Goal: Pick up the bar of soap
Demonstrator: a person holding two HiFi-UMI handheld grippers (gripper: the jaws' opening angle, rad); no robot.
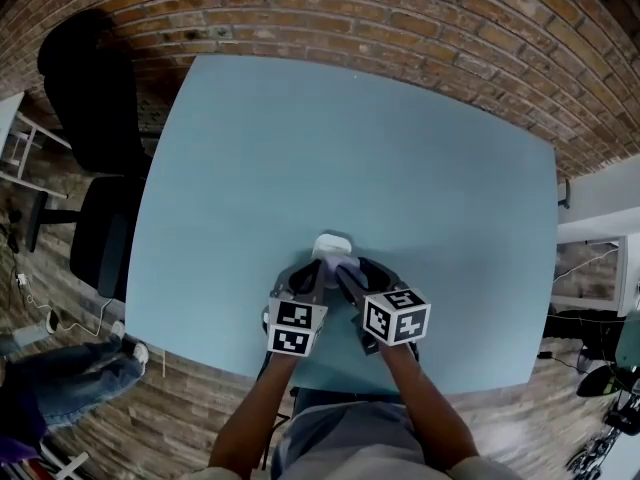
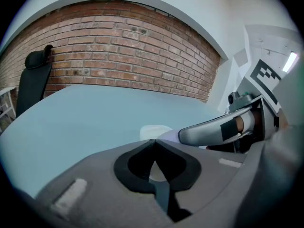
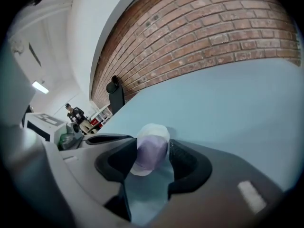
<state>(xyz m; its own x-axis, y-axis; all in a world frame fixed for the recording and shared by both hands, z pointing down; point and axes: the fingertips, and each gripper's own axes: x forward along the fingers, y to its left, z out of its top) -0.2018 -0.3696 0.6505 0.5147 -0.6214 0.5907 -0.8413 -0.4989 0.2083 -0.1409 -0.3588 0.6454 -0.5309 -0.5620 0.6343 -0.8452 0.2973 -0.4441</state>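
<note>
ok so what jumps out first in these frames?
The purple bar of soap sits between the open jaws of the right gripper, toward the person's side of the pale blue table. Beside it the left gripper points in with its jaws together. A brick wall runs behind the table.

Person and hand-held rig. The left tool (image 1: 312,273) and right tool (image 1: 350,273) share a smooth grey moulded shell. The jaw faces are lined with matt black pads (image 3: 183,159), finely ribbed. Each tool bears a white marker cube at its rear, the left cube (image 1: 293,328) and the right cube (image 1: 397,315), printed with black square-patterned codes. One silver-grey finger (image 2: 209,127) of the right tool carries a black patch. The forearms are bare, with light short sleeves (image 1: 478,466) and a grey garment (image 1: 340,438).
</note>
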